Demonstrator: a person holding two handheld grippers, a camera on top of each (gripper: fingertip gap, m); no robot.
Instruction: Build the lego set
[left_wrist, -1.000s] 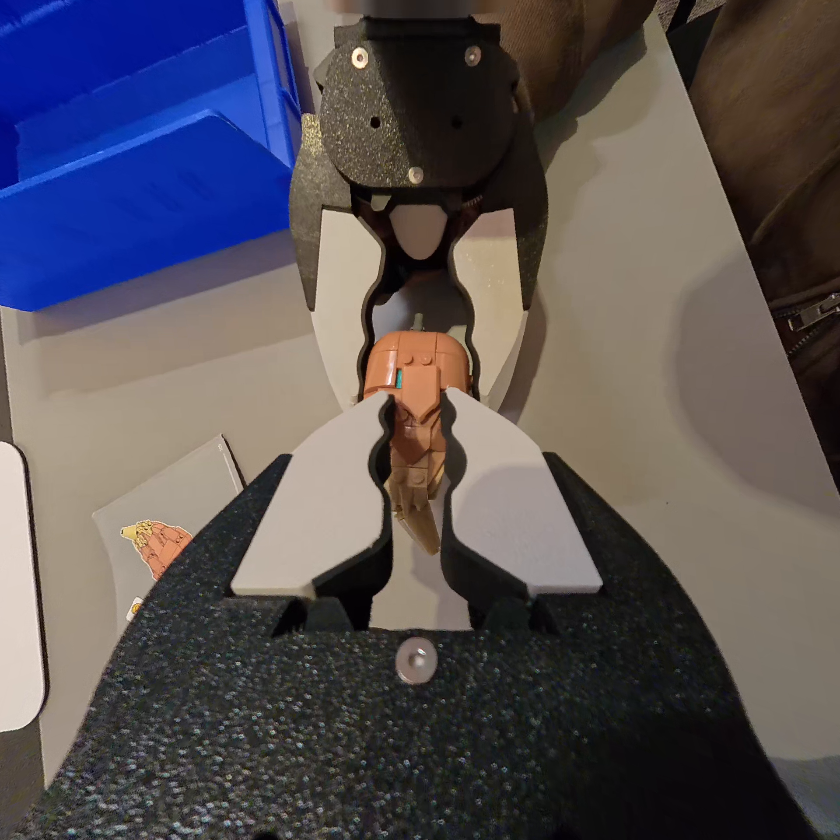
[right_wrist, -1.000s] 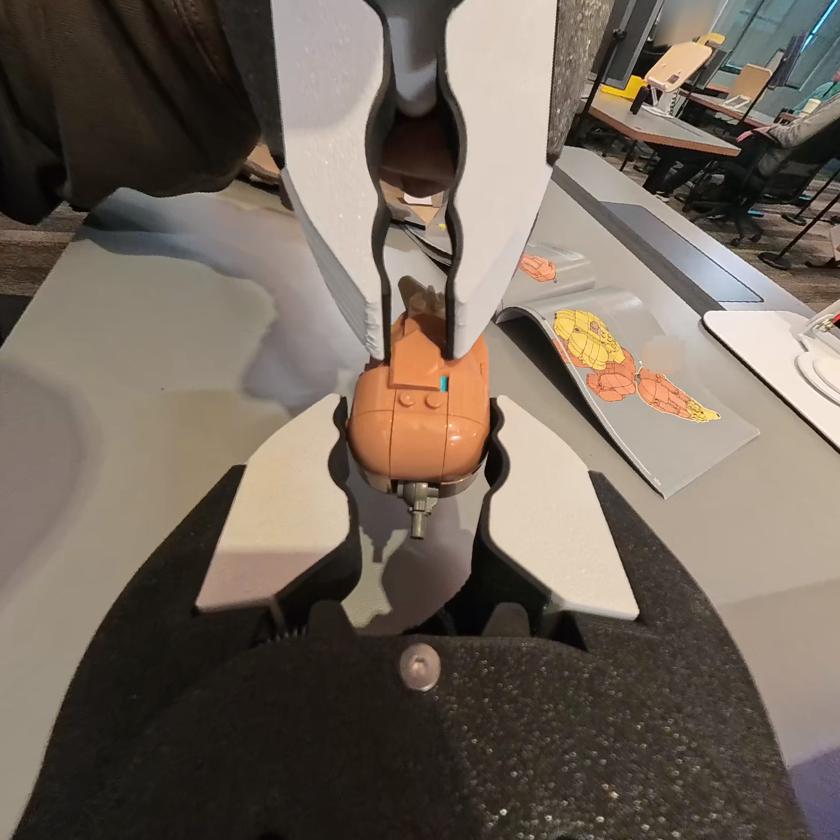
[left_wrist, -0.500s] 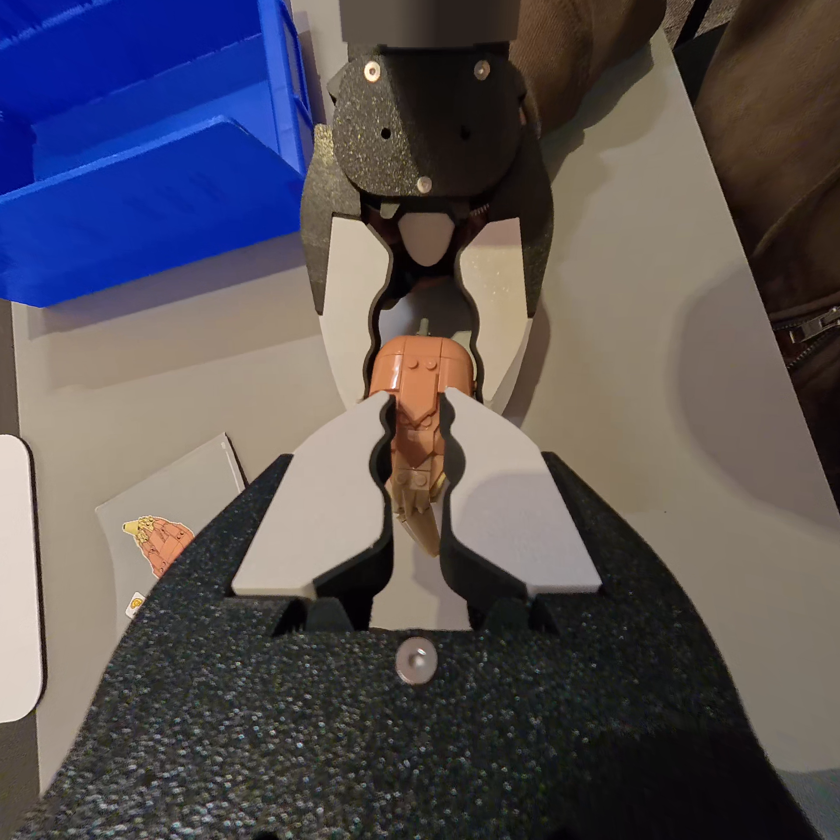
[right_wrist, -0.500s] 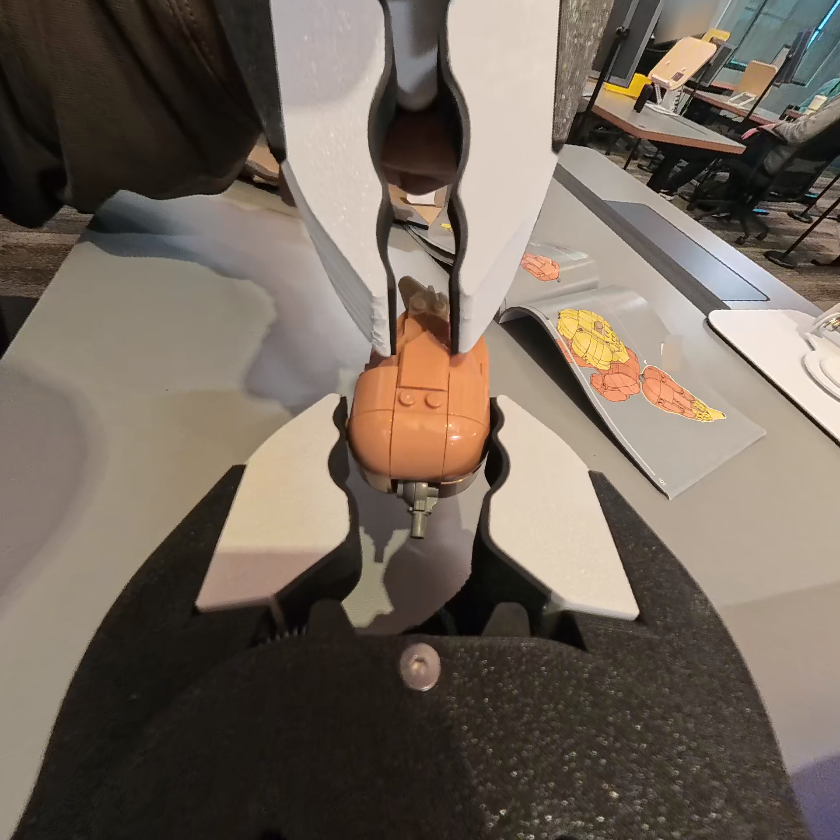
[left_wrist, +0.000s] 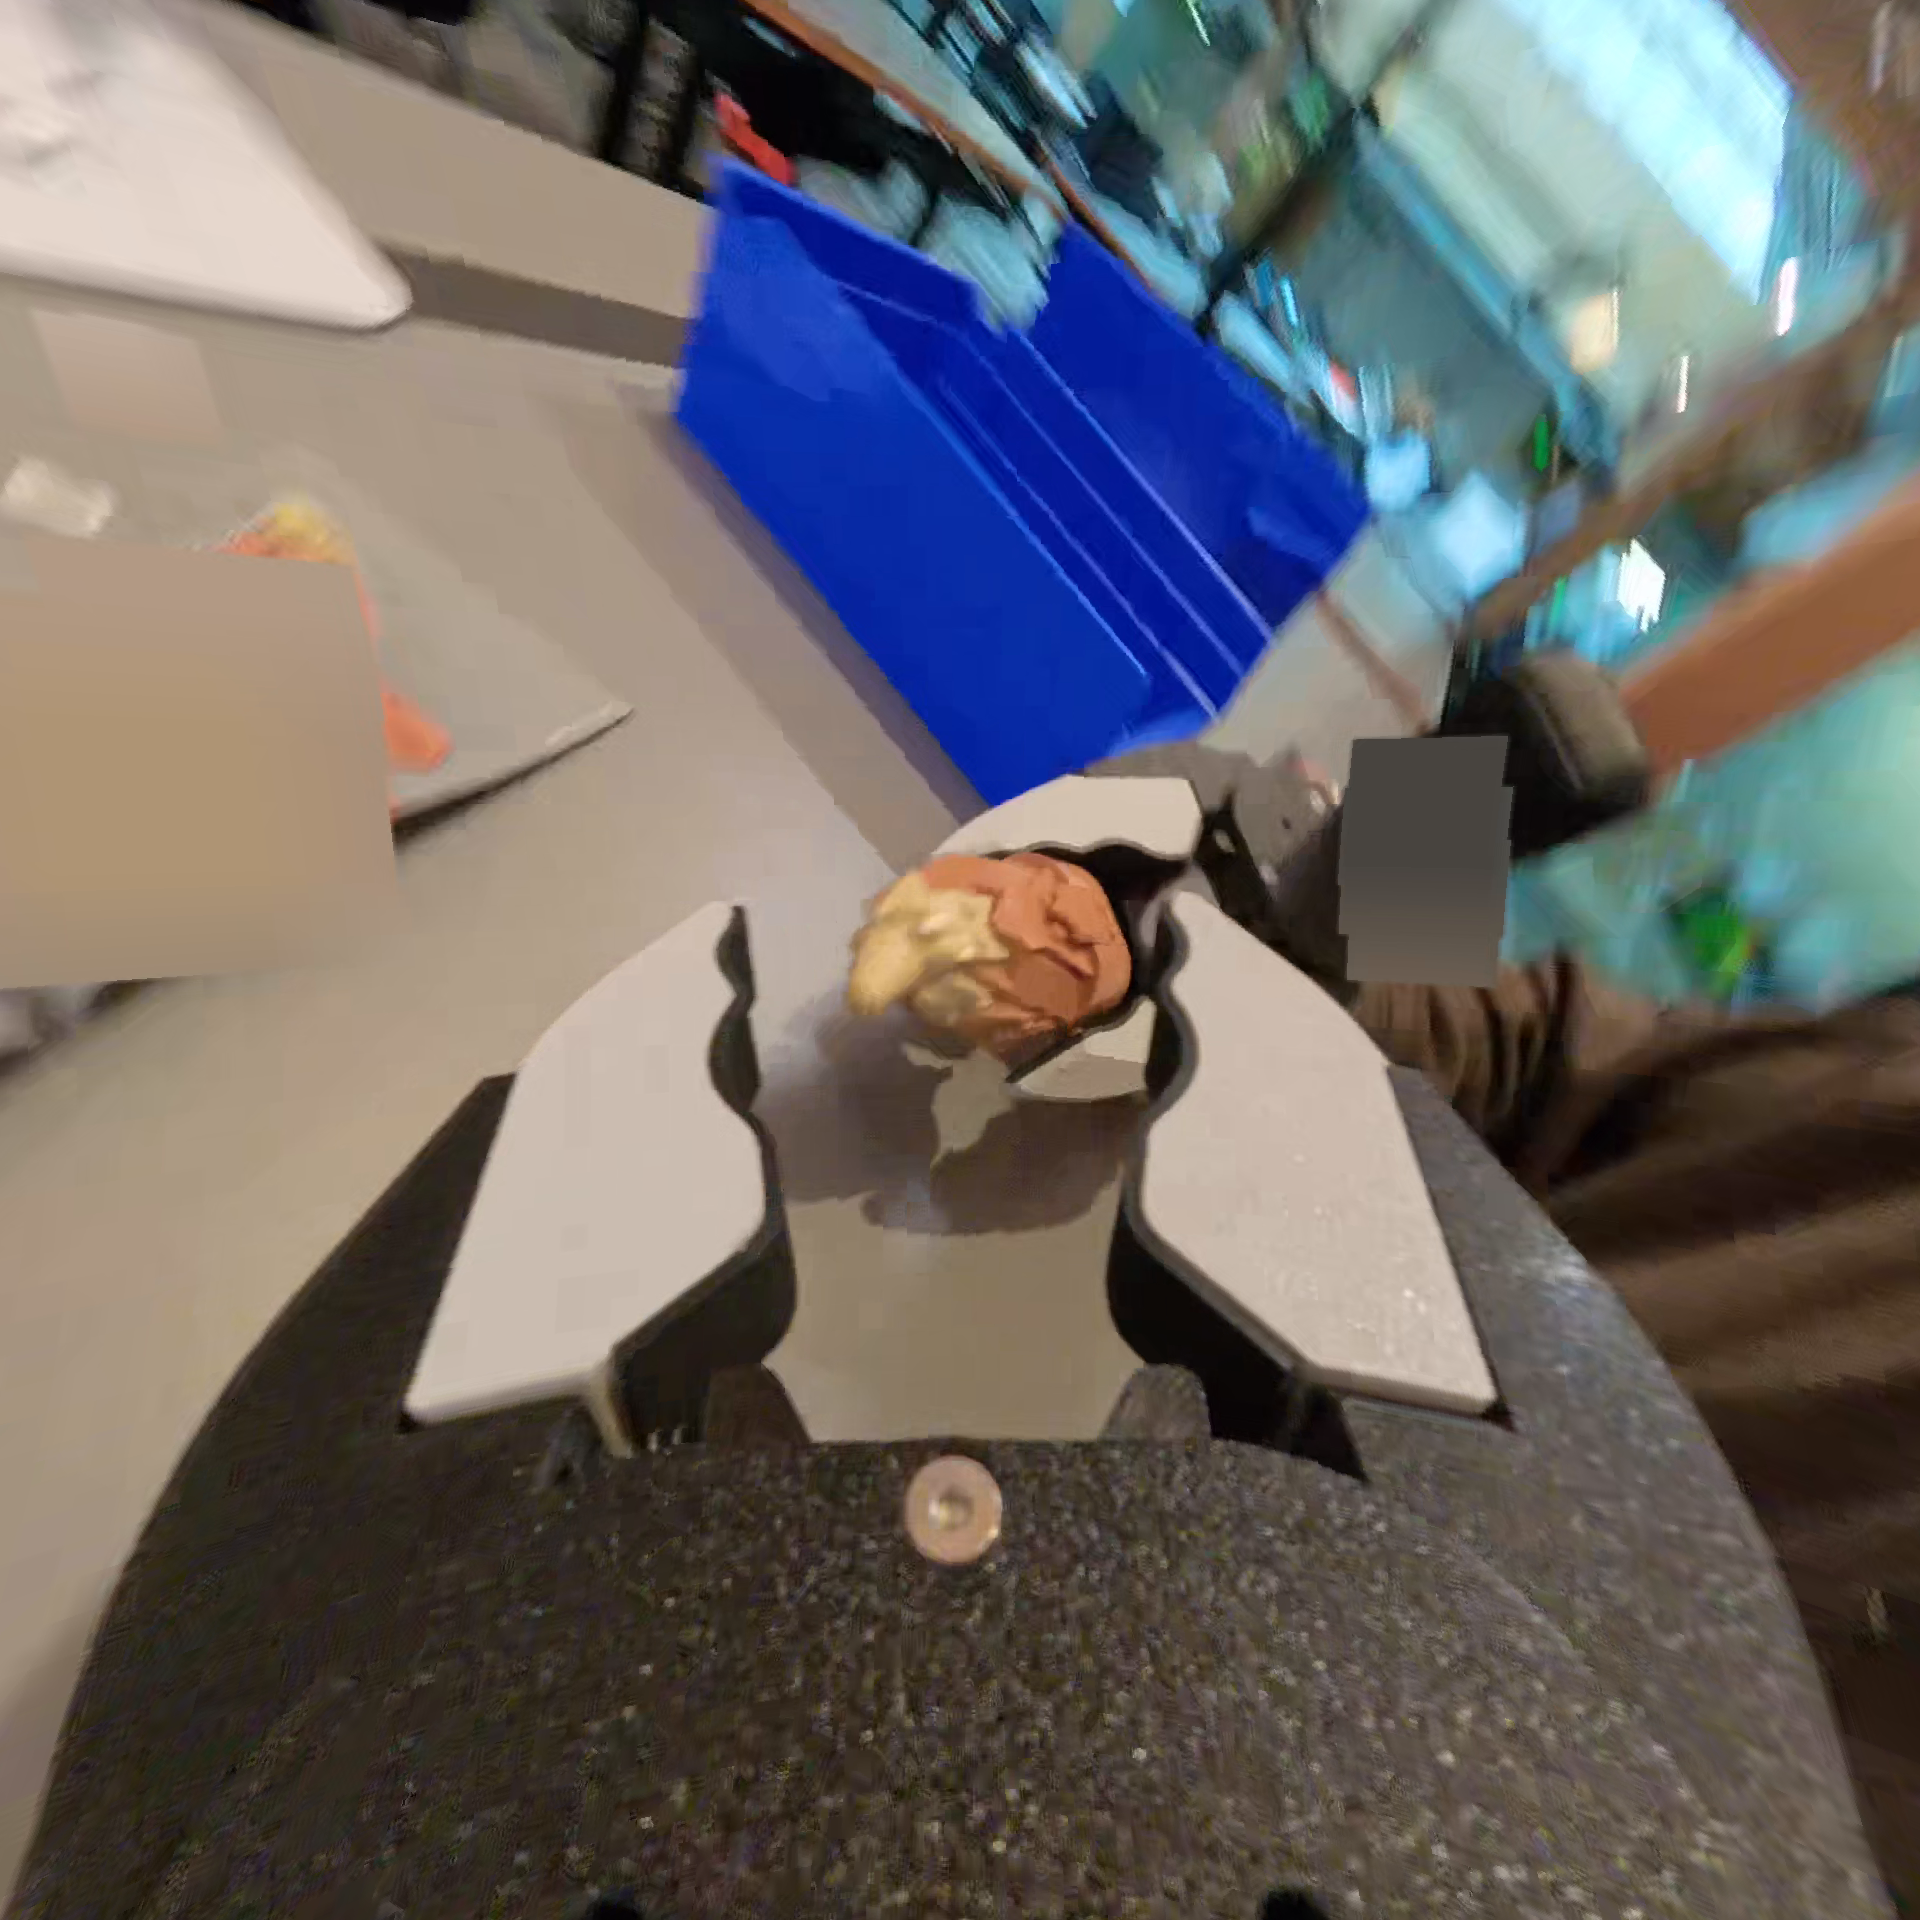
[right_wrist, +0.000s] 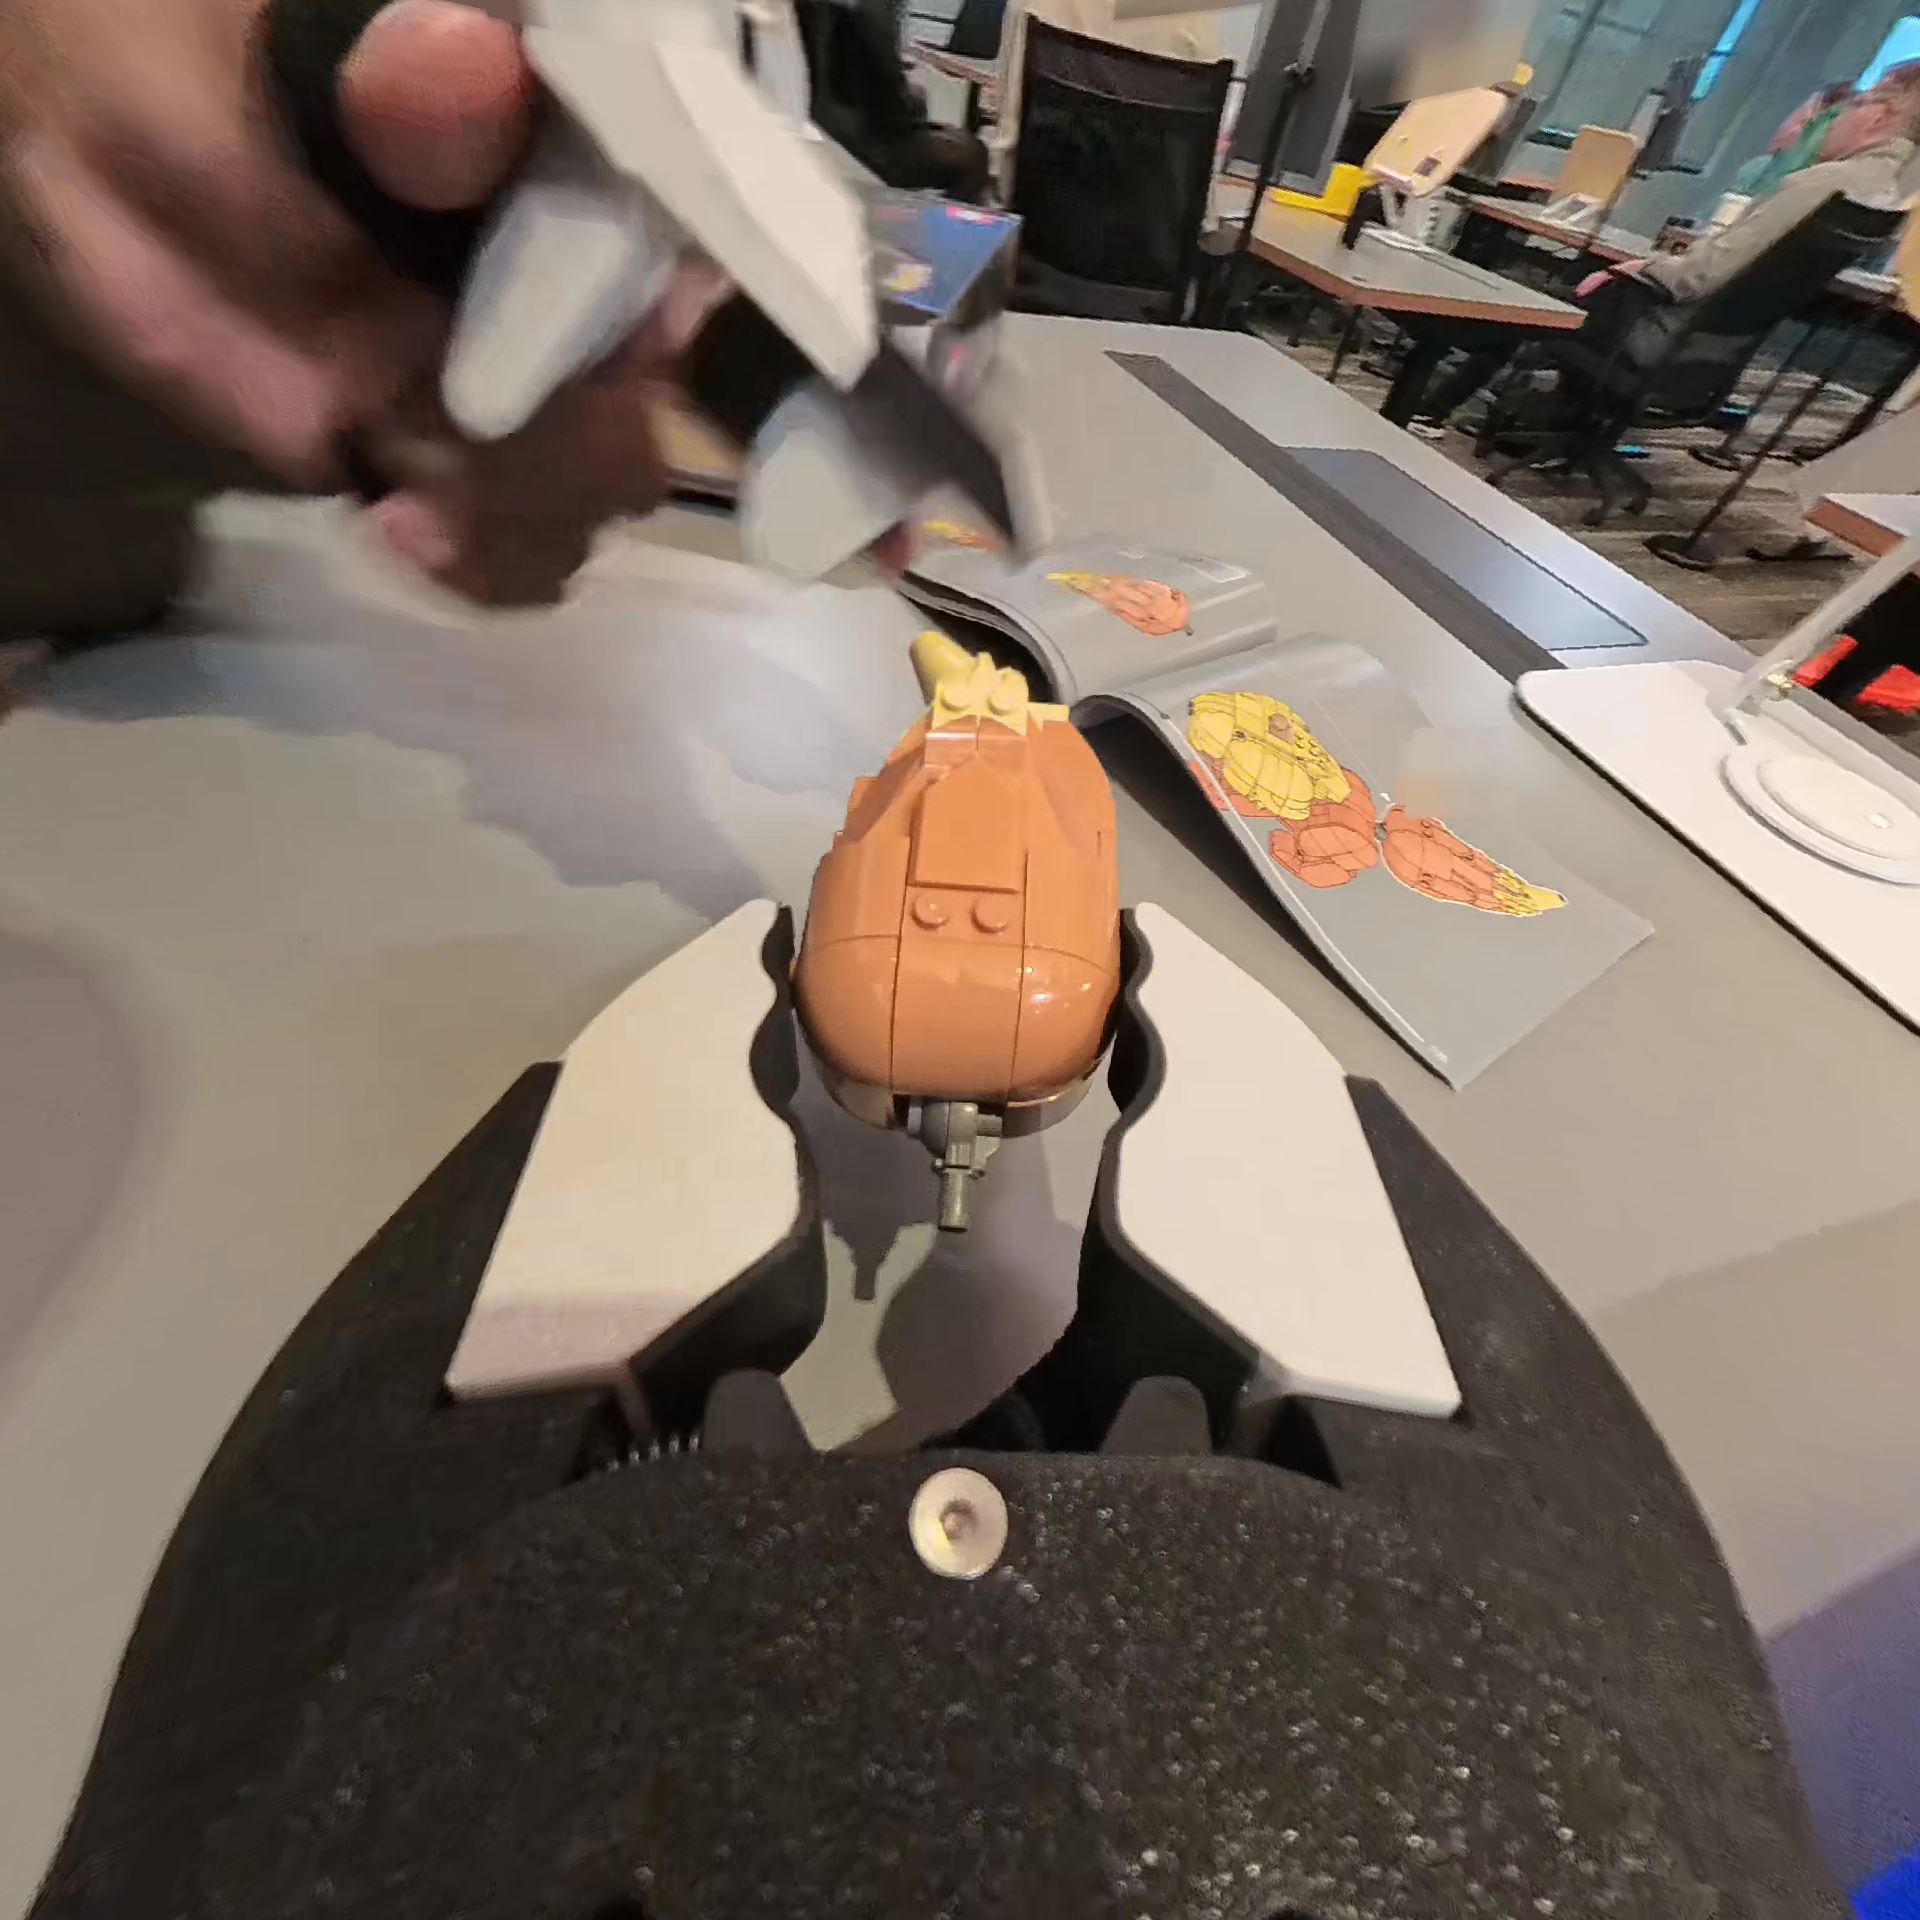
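Observation:
A brown lego model (right_wrist: 956, 935) with a tan pointed end and a grey pin at its near end is held just above the grey table. My right gripper (right_wrist: 956, 920) is shut on its rounded brown body. In the blurred left wrist view the model (left_wrist: 997, 956) shows tan end first, between the right gripper's grey fingers (left_wrist: 1081, 821). My left gripper (left_wrist: 951, 925) is open and empty, its fingertips on either side of the model without touching it. From the right wrist view the left gripper (right_wrist: 925, 436) is a blur at the upper left, held by a hand (right_wrist: 208, 260).
An open instruction booklet (right_wrist: 1351, 831) lies right of the model and also shows in the left wrist view (left_wrist: 488, 644). A blue bin (left_wrist: 935, 540) stands behind. A white pad (right_wrist: 1766, 779) sits at the table's right. A person's dark sleeve (left_wrist: 1662, 1195) is close by. One gripper's finger ends stand about 7 cm off the other's.
My left gripper has let go of the model's tan end, opened, and swung away up and to the left. My right gripper still holds the model in the same place.

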